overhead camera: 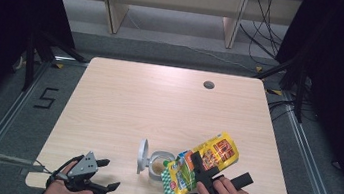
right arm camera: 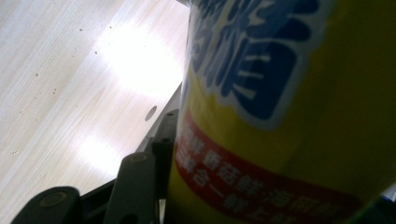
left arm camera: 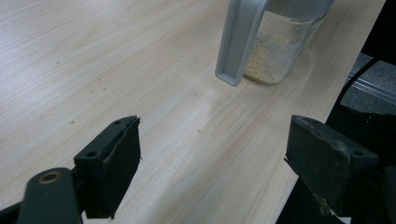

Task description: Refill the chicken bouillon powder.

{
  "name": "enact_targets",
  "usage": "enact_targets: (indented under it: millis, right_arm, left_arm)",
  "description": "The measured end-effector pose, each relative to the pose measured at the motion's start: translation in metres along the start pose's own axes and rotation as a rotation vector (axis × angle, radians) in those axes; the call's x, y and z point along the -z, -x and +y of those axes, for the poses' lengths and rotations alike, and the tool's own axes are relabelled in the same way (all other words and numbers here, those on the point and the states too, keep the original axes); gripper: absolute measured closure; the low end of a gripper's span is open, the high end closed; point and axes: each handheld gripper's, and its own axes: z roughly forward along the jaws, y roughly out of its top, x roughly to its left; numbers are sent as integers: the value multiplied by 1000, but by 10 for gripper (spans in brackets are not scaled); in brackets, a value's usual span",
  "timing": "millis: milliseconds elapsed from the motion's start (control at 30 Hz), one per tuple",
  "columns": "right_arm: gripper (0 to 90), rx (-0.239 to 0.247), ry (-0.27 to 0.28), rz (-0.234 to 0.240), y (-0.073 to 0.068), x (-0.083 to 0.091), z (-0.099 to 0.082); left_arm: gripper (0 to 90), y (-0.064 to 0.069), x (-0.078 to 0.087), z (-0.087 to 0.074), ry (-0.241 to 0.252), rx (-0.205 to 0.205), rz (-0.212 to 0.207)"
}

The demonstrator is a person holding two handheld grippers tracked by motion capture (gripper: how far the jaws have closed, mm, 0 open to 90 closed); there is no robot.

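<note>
A yellow seasoning bag (overhead camera: 204, 164) with red and blue print is tilted over a small clear jar (overhead camera: 160, 164) near the table's front edge. My right gripper (overhead camera: 210, 175) is shut on the bag (right arm camera: 280, 116), which sits close against that gripper's camera. The jar (left arm camera: 275, 51) holds pale powder, and its grey flip lid (overhead camera: 142, 155) stands open on its left side. My left gripper (overhead camera: 104, 174) rests at the front left corner of the table, open, with bare wood between its fingers (left arm camera: 114, 163).
The light wooden table (overhead camera: 159, 105) has a round cable hole (overhead camera: 208, 85) at the back right. Beyond the table stand wooden shelf legs (overhead camera: 113, 8) and loose cables (overhead camera: 264, 33) on the floor. A floor mark reads 5 (overhead camera: 46, 98).
</note>
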Motion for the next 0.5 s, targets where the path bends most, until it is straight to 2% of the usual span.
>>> enact_targets:
  millis: [33, 67, 133, 167, 200, 267, 300, 333, 367, 400, 433, 500]
  right_arm:
    - [577, -2, 0, -1, 0, 0, 0]
    - [577, 6, -5, -18, -1, 0, 0]
    - [577, 0, 0, -4, 0, 0, 0]
    - [577, -2, 0, -24, -1, 0, 0]
    - [577, 5, -2, -20, -1, 0, 0]
    - [577, 5, 1, -22, -1, 0, 1]
    - [577, 5, 3, -23, -1, 0, 1]
    - [577, 8, 3, -4, 0, 0, 2]
    - [577, 12, 0, -20, -1, 0, 2]
    - [577, 10, 4, 0, 0, 0, 2]
    - [577, 7, 6, -9, 0, 0, 3]
    - [578, 13, 3, -20, -1, 0, 3]
  left_arm:
    - [173, -1, 1, 0, -14, -15, 7]
    - [173, -1, 1, 0, -14, -16, 7]
    - [173, 0, 0, 0, 0, -1, -1]
    - [174, -1, 0, 0, -7, -9, 3]
    - [173, -1, 1, 0, -15, -16, 4]
    - [173, 0, 0, 0, 1, 0, -1]
    - [173, -1, 0, 0, -8, -10, 4]
    - [173, -1, 1, 0, -14, -16, 7]
    - [174, -1, 1, 0, -14, -16, 7]
    - [173, -1, 1, 0, -14, -16, 6]
    - [174, 0, 0, 0, 1, 0, -1]
    - [173, -2, 1, 1, -6, -30, 9]
